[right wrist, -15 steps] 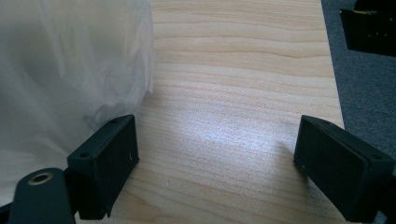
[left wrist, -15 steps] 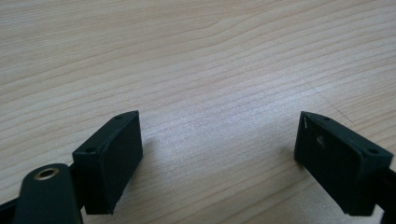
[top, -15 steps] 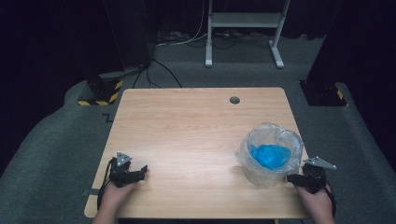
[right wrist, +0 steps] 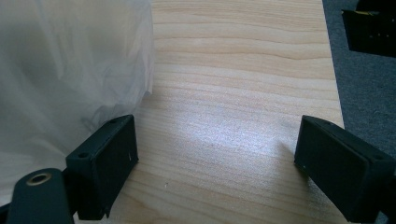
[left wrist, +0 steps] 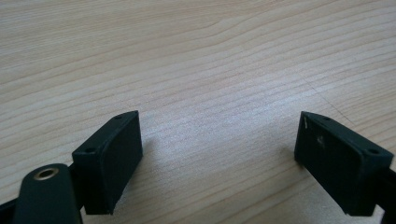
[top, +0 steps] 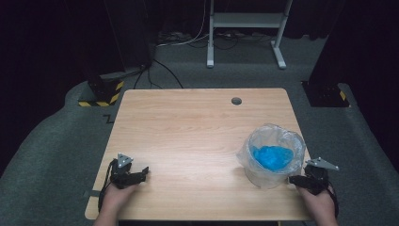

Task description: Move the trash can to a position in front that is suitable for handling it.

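On the light wooden surface (top: pixel 188 136), a clear container lined with a thin plastic bag (top: pixel 273 157) stands upright near the right edge, toward the person's side, and a crumpled blue item (top: pixel 272 156) lies inside it at the bottom. The right gripper (top: pixel 301 180) rests at the near right corner, just beside the lined container's base, with its tips pointing left toward it; whether they touch the plastic cannot be told from the high view. In the right gripper view the fingers (right wrist: pixel 105 163) stand wide apart with only bare wood between them, holding nothing, and the cloudy plastic (right wrist: pixel 70 70) of the bag billows just beside the left-hand finger, close to it or perhaps brushing it. The surface's edge and grey carpet (right wrist: pixel 369 84) show past the other finger. The left gripper (top: pixel 141 173) lies low at the near left corner, well apart from the container, pointing right across the wood. In the left gripper view its fingers (left wrist: pixel 109 158) are likewise spread wide over plain wood grain, gripping nothing. A round cable hole (top: pixel 236 100) sits near the surface's far edge.
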The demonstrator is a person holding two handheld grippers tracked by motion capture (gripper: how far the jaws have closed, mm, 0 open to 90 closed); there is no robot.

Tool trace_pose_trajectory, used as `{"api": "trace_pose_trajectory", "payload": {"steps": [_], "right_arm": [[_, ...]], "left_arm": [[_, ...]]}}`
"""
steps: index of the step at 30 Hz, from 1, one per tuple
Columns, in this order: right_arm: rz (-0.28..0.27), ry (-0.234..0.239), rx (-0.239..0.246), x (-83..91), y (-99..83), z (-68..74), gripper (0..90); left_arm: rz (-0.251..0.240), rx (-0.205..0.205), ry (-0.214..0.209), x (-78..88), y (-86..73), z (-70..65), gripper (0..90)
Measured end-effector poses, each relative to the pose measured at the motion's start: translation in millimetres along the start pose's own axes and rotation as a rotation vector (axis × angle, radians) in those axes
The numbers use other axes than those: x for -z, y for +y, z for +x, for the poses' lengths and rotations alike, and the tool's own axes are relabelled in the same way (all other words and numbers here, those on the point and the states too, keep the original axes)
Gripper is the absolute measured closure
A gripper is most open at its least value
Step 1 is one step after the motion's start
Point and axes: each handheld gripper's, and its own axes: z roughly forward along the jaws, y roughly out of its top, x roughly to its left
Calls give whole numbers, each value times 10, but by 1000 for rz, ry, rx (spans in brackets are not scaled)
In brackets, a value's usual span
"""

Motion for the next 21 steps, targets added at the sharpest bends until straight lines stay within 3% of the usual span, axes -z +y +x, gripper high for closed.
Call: {"api": "trace_pose_trajectory", "payload": {"steps": [21], "right_arm": [[-9, -20, -6, 20, 27, -8, 134]], "left_arm": [[2, -5, -9, -10, 9, 7, 144]]}}
